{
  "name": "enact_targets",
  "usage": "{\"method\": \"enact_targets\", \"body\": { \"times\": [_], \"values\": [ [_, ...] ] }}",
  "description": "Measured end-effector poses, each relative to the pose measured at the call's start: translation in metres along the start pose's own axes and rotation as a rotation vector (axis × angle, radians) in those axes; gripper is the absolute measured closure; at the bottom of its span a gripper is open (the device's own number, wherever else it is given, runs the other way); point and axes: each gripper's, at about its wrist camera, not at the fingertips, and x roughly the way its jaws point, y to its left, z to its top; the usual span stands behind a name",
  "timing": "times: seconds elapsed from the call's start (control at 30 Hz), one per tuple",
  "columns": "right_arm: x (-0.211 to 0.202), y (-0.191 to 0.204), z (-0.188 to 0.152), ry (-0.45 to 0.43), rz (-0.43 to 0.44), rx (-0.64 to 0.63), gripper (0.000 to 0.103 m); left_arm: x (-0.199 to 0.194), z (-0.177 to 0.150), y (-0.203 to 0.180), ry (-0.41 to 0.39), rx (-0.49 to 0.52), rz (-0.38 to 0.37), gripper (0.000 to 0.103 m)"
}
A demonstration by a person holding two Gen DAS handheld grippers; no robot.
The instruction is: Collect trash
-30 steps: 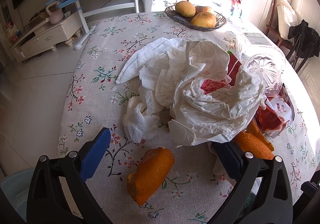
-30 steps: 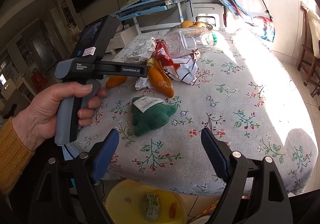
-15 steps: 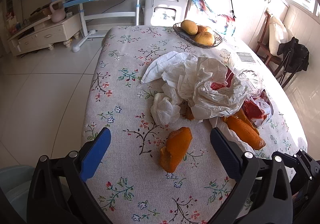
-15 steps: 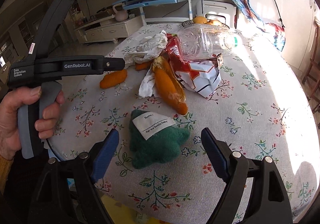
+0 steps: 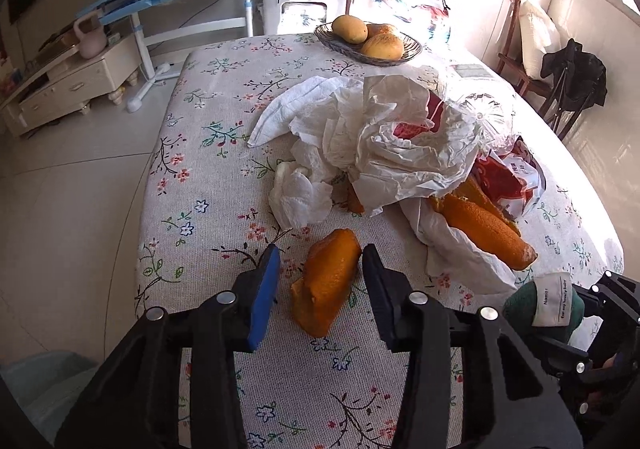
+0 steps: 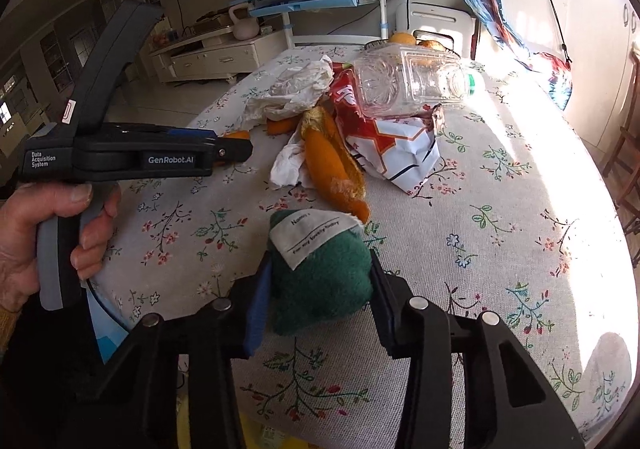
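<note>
Both tongs have just been closing. The left tongs [image 5: 318,265] straddle the peel [image 5: 326,281]: the right jaw touches it, the left pad stands just apart, so no firm grip yet. The right tongs [image 6: 318,277] are clenched on the green cloth [image 6: 320,273]. Ahead of both, tissues [image 5: 376,137], wrapper [image 6: 394,137], bottle [image 6: 412,83] and more peel [image 6: 332,169] lie on the table [image 6: 500,249]: most trash is left, I judge

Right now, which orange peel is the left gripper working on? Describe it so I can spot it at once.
On the floral tablecloth, look at the near edge, in front of the crumpled white paper. The peel piece lies alone between the left gripper fingers, apart from the peels tucked in the pile.
</note>
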Motion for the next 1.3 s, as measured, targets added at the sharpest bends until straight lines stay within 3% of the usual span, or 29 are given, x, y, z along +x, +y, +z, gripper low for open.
{"method": "enact_targets", "body": {
  "times": [0.2,0.57,0.73,0.87,1.2,1.3],
  "values": [
    [-0.009,-0.005,0.003,-0.024,0.054,0.059,0.063,-0.008,-0.001,-0.007,-0.020,0.011,-0.059,0.088],
    [-0.028,0.002,-0.001,-0.040,0.091,0.052,0.063,-0.039,-0.005,-0.018,-0.118,0.025,-0.076,0.088],
    [-0.042,0.013,-0.013,-0.033,0.106,0.015,0.062,-0.066,-0.022,-0.026,-0.166,0.047,-0.074,0.089],
    [-0.054,0.031,-0.029,-0.019,0.102,-0.054,0.062,-0.081,-0.048,-0.029,-0.168,0.008,-0.108,0.089],
    [-0.062,0.072,-0.095,0.126,0.128,-0.133,0.061,-0.104,-0.103,-0.039,-0.162,-0.065,-0.167,0.088],
    [-0.059,0.081,-0.106,0.178,0.146,-0.167,0.055,-0.108,-0.117,-0.041,-0.154,-0.075,-0.166,0.088]
  ]
}}
